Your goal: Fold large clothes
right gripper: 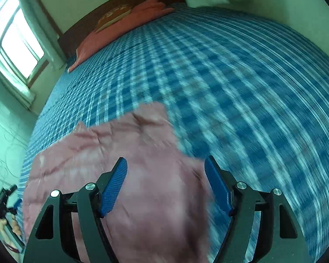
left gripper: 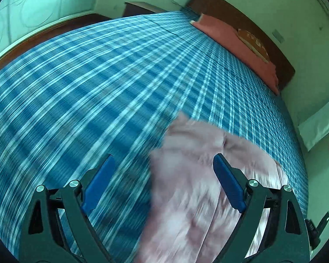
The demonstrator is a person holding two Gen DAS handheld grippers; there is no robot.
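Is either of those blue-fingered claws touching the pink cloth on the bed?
Cannot tell. Both views show the left gripper and right gripper open over the pink garment, but blur hides any gap.

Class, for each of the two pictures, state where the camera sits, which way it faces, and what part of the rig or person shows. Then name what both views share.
Left wrist: on the left gripper, facing across the bed toward the headboard; open blue fingers show.
Right wrist: on the right gripper, facing the same way, window at left; open fingers show.
Shared: pink garment, plaid bed, red pillow.
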